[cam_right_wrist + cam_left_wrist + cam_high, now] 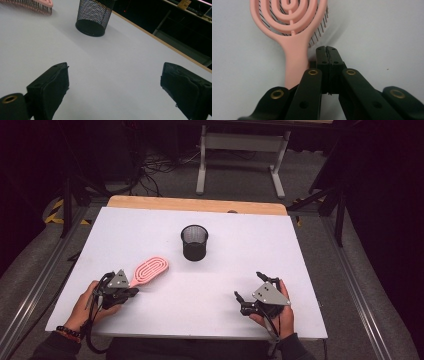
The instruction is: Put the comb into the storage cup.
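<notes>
The pink hairbrush (pixel 149 270) is lying on the white counter (pixel 225 290), near the black mesh cup (pixel 194 242). The left tool (pixel 327 50) is sitting clenched and empty beside the hairbrush's handle; the right tool (pixel 113 82) is resting released, well apart from the hairbrush.

Left gripper view: pink hairbrush (pixel 291 32) head cut off by the top edge; handle's lower end hidden behind the left gripper (pixel 328 50), whose closed jaws sit just right of the handle. Contact with the handle: cannot tell. Right gripper view: brush (pixel 32 4) shows as a sliver at the top edge, left of the black mesh cup (pixel 93 17); cup rim cropped. High view: bristles too small to make out.
</notes>
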